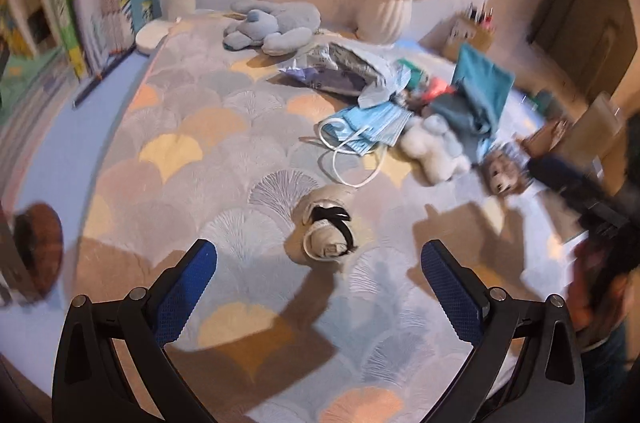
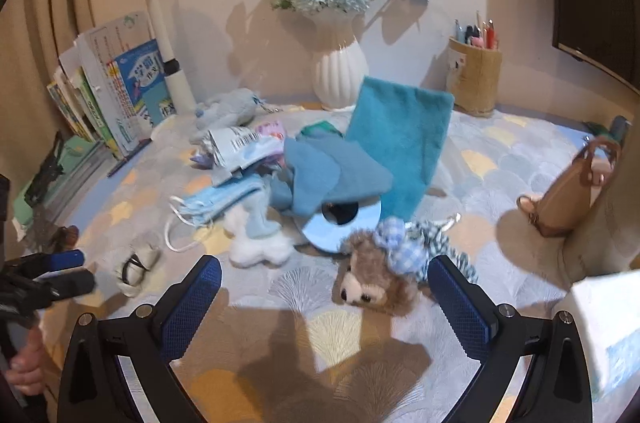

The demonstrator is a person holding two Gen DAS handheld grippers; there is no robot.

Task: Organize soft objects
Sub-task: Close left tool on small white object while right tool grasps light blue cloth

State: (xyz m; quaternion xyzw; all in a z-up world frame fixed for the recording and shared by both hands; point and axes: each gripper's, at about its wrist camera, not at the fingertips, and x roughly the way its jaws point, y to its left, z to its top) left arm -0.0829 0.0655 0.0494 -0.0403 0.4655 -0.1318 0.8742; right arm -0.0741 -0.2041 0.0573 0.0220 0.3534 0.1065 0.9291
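Observation:
A rolled beige sock bundle with a black band (image 1: 326,227) (image 2: 136,265) lies just ahead of my open left gripper (image 1: 319,259), which holds nothing. My right gripper (image 2: 325,277) is open too, with a brown bear plush in a blue checked bow (image 2: 380,275) (image 1: 502,175) between and just beyond its fingers. Behind lie a white and blue plush (image 2: 258,235) (image 1: 434,147), blue face masks (image 2: 216,203) (image 1: 366,129), teal cloths (image 2: 396,143) (image 1: 478,91) and a grey-blue plush (image 1: 272,25) (image 2: 228,111). The left gripper (image 2: 60,275) shows at the right view's left edge.
A white vase of flowers (image 2: 340,75), a pen holder (image 2: 474,79), books (image 2: 120,91), a desk lamp (image 2: 160,23), a plastic package (image 2: 240,143), a round mirror (image 2: 344,219) and a tan handbag (image 2: 576,191) stand on the patterned tablecloth (image 1: 240,127). A hand (image 2: 24,363) holds the left tool.

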